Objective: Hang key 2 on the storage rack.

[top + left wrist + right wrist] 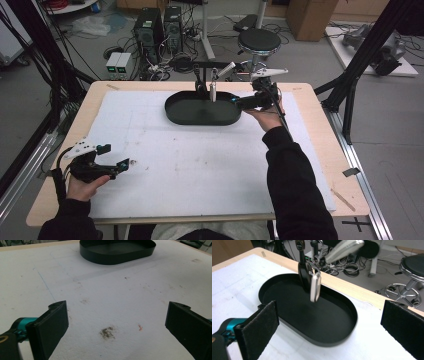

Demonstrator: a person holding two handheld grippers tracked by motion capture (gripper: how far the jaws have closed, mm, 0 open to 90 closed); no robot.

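Two small items hang over the far rim of the tray [329,338]: a silver tag [315,287] and a black fob [304,273] behind it, touching, both dangling from clips above. They look light, hard and smooth, so likely slippery and free to swing; a pinch across the tag's flat faces near its lower end seems safest. Right gripper [239,103] sits at the tray's right end, jaws spread wide, aimed at the tag, forearm stretched across the table. Left gripper [123,164] rests low at the near left, jaws spread too, holding nothing.
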